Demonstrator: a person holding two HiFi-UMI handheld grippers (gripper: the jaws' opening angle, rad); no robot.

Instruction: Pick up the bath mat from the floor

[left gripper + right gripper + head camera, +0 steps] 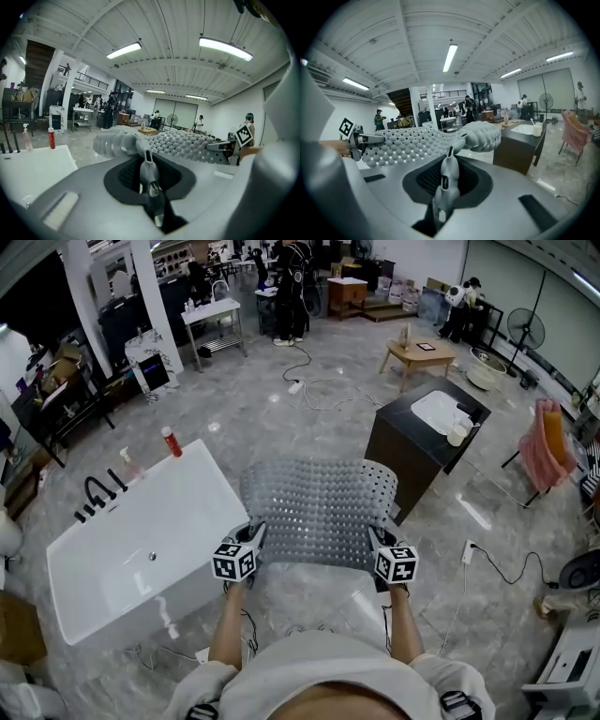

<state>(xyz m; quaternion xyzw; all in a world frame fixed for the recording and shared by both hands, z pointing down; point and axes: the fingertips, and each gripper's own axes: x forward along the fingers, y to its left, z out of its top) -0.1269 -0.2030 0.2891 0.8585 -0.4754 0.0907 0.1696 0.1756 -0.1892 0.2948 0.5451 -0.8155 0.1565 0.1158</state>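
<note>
The grey nubbed bath mat (319, 512) is off the floor, stretched flat in the air between the two grippers, its far edge curling downward. The left gripper (255, 532) is pinched nearly closed on the mat's near left corner, and the right gripper (377, 538) likewise on the near right corner. A white bathtub (70, 549) stands below left, and a dark vanity cabinet (398, 456) stands just beyond the mat's right side.
</note>
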